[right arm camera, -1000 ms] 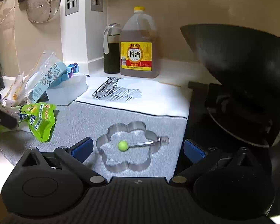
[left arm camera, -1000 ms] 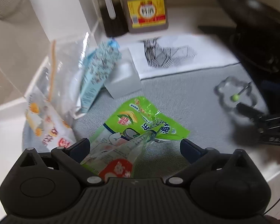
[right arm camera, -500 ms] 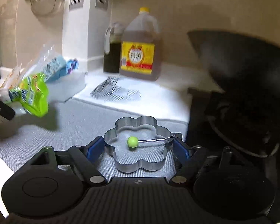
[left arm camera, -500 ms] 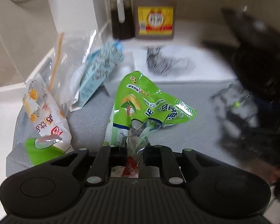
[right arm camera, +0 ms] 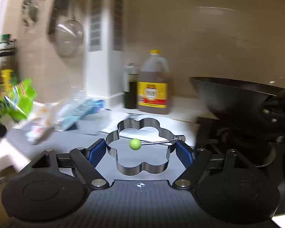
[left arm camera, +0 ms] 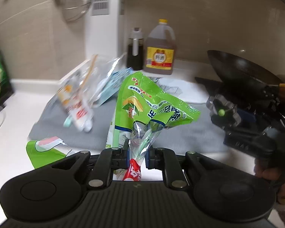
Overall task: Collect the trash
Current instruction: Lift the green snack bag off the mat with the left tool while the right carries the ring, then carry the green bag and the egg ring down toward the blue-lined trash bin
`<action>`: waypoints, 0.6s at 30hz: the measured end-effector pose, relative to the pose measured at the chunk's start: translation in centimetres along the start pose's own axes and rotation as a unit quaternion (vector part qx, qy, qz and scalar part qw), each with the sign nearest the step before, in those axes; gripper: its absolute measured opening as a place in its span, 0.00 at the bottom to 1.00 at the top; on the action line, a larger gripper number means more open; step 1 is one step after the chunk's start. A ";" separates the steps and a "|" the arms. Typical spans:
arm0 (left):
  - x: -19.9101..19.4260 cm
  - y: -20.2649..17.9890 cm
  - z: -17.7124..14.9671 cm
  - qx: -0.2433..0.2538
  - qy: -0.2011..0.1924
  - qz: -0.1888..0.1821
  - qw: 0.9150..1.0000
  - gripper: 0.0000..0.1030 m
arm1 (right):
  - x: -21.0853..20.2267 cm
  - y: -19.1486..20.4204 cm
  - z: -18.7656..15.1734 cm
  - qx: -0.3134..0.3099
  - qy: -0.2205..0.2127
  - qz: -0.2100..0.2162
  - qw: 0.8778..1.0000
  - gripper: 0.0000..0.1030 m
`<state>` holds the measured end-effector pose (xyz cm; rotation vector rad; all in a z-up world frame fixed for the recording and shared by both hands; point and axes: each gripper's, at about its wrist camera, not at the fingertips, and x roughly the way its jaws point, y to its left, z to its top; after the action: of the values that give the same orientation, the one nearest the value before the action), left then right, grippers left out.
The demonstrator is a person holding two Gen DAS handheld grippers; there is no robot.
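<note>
My left gripper [left arm camera: 136, 154] is shut on the crumpled clear end of a green snack wrapper [left arm camera: 144, 104], which hangs lifted above the grey mat [left arm camera: 180, 133]; the same wrapper [right arm camera: 20, 98] shows blurred at the left edge of the right wrist view. My right gripper [right arm camera: 141, 151] is shut on a flower-shaped steel egg ring [right arm camera: 142, 146] with a green knob [right arm camera: 135, 144], held off the counter; the ring [left arm camera: 223, 112] also appears at the right of the left wrist view. More wrappers lie on the mat: a white and orange one [left arm camera: 76, 102], a blue patterned one [left arm camera: 112, 89], a green scrap [left arm camera: 43, 150].
A large brown jug [left arm camera: 159, 53] and a dark bottle [left arm camera: 135, 51] stand at the back wall. A black wok [left arm camera: 241, 74] sits on the stove at the right. A white cloth [right arm camera: 142, 131] lies behind the mat. A strainer [right arm camera: 69, 36] hangs on the wall.
My left gripper shut on the green wrapper and raised it off the mat. My right gripper closed on the egg ring and lifted it from the counter.
</note>
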<state>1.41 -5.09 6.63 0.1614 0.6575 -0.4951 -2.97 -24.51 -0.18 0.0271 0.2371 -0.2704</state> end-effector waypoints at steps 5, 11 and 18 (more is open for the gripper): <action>-2.0 1.1 -5.6 -0.015 0.040 0.044 0.998 0.15 | -3.5 2.6 -0.9 -0.003 0.019 0.077 0.997 0.79; -4.0 3.2 -12.8 -0.046 0.089 0.086 0.991 0.15 | -7.3 6.5 -3.1 -0.033 0.052 0.148 0.987 0.79; -5.5 4.3 -18.6 -0.076 0.116 0.117 0.983 0.15 | -9.1 10.2 -6.4 -0.086 0.094 0.186 0.974 0.79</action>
<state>-10.44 6.31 -4.58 0.1506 0.8902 -0.1997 -10.23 -11.91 -4.35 -0.0737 0.4373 0.1277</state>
